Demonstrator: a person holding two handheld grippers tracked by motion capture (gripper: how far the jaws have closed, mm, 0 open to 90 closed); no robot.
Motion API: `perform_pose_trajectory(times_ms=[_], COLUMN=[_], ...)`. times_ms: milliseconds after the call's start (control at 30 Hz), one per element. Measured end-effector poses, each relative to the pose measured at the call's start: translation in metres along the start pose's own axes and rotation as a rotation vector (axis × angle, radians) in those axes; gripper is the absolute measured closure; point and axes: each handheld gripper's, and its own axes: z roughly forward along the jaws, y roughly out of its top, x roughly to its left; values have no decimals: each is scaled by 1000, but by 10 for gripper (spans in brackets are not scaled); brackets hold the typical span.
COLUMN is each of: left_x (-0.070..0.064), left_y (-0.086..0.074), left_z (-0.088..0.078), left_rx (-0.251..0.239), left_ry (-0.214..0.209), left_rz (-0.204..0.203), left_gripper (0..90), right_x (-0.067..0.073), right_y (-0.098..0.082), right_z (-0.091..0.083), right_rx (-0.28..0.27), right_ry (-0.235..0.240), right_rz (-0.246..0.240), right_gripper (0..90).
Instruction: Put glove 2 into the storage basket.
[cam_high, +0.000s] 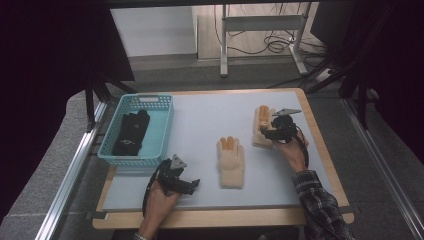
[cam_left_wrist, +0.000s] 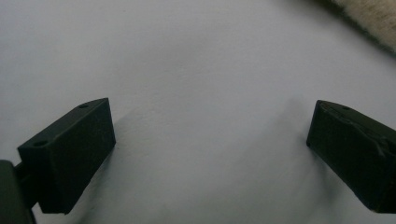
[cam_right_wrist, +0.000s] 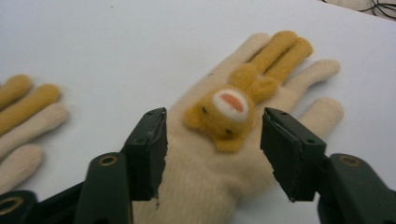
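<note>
Cream knitted glove (cam_right_wrist: 219, 154) with mustard middle fingers and a small bear-face patch (cam_right_wrist: 224, 116) sewn on its back lay flat on the pale blue mat (cam_high: 200, 125), at the far right of the table (cam_high: 320, 135). Above it hovered the right gripper (cam_right_wrist: 212, 140), jaws spread to either side of the patch and pressing on nothing; the glove's cuff end ran out of the right gripper view beneath them. In the high view that gripper (cam_high: 278, 129) covered part of the glove (cam_high: 260, 127), so the lower half was hard to make out. A second glove (cam_high: 231, 162) of the same make lay near the middle of the mat, well apart from the first — its fingertips showed at the left edge of the right gripper view. The left gripper (cam_high: 189, 186) rested near the front edge of the mat, jaws wide apart over bare mat, holding nothing. A turquoise basket (cam_high: 162, 127) stood at the far left corner with dark folded fabric (cam_high: 131, 132) inside — what kind of item it was could not be told.
</note>
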Motion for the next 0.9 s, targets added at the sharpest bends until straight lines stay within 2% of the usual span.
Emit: perform_pose_trajectory(times_ms=[133,167,200,300,367,400,433,500,600,900], left_x=[0,0,0,0,0,0,0,0,0,0], left_y=[0,0,0,0,0,0,0,0,0,0], left_z=[0,0,0,0,0,0,0,0,0,0], left_rx=[0,0,0,0,0,0,0,-1,0,0], left_ry=[0,0,0,0,0,0,0,0,0,0], left_rz=[0,0,0,0,0,0,0,0,1,1], left_gripper=[12,12,12,12,12,12,12,12,12,12], right_x=[-1,-1,-2,-4,-6,-6,-7,-6,-5,-1], right_y=[3,3,3,3,3,3,2,2,4,6], right_z=[17,17,26,35,38,38,38,37,33,3], right_rx=[16,16,32,36,39,39,38,42,53,-12], right_ry=[-21,-21,-42,-51,-38,-38,-21,-15,-14,9], right_rz=[-11,-11,-21,-24,-13,-13,0,15,16,0], right_gripper=[342,342,340,346,415,415,480,545,558,559])
